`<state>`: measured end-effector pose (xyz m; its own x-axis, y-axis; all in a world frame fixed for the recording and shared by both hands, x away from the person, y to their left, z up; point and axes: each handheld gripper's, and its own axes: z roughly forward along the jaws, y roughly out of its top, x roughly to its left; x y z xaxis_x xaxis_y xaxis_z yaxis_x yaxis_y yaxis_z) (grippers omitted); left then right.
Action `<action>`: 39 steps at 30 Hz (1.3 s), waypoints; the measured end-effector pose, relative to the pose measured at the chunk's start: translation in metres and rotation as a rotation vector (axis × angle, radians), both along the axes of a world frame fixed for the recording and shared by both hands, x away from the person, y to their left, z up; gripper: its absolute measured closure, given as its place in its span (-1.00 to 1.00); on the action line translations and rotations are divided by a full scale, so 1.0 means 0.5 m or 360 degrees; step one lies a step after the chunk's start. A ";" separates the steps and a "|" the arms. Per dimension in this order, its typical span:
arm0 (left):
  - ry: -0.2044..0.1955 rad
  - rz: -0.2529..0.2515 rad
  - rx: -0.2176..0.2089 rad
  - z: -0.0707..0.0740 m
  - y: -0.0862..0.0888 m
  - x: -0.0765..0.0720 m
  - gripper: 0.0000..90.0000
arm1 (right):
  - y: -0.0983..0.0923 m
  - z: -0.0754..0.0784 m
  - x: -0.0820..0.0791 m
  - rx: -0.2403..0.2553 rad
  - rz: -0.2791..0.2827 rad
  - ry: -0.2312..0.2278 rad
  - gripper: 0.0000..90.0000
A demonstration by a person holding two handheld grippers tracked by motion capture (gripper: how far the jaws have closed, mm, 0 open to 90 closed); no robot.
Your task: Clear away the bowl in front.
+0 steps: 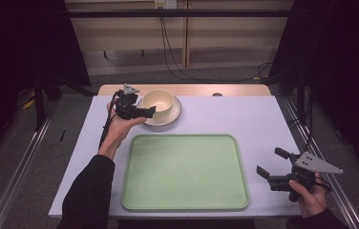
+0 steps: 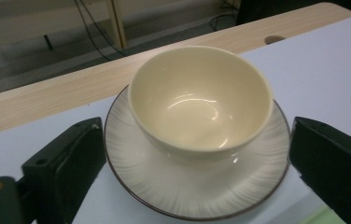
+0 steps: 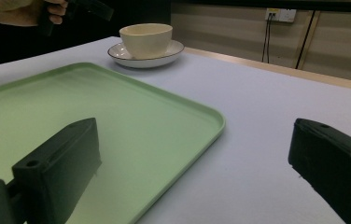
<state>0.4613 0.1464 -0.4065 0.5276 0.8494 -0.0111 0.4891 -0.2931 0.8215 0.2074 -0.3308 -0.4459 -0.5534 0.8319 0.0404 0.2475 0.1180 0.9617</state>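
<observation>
A cream bowl (image 1: 158, 100) stands upright and empty on a white ribbed plate (image 1: 170, 116) with a dark rim, at the far left-middle of the table. My left gripper (image 1: 145, 112) is at the plate's left edge, pointing toward it. In the left gripper view its jaws stand wide on either side of the plate (image 2: 201, 191) and bowl (image 2: 201, 100), apart from both; left gripper (image 2: 196, 128) open. My right gripper (image 1: 269, 161) hovers open near the table's front right, beside the green tray (image 1: 184, 171), nothing between its jaws. Right gripper (image 3: 192, 128) looks across the tray (image 3: 71, 107) toward the bowl (image 3: 145, 39).
The green tray lies empty at the front middle of the white table (image 1: 244, 114). A wooden strip (image 1: 235, 89) with a small round hole runs along the far edge. Cables hang from the wall behind. Dark stands flank both sides.
</observation>
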 end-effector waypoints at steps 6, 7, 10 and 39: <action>0.0063 0.0074 -0.0044 -0.009 -0.009 0.033 -0.89 | 0.000 -0.001 0.000 -0.0005 0.0007 0.0001 -0.96; 0.0080 0.0093 -0.0038 -0.010 -0.011 0.037 -0.89 | -0.001 -0.001 0.001 -0.0009 0.0004 -0.0006 -0.96; 0.0079 0.0089 0.0020 -0.014 -0.015 0.045 -0.85 | 0.000 0.000 0.000 -0.0005 0.0008 -0.0002 -0.96; 0.0401 0.0202 0.0039 -0.072 -0.042 0.125 -0.24 | 0.003 -0.002 -0.001 -0.0018 0.0043 0.0009 -0.96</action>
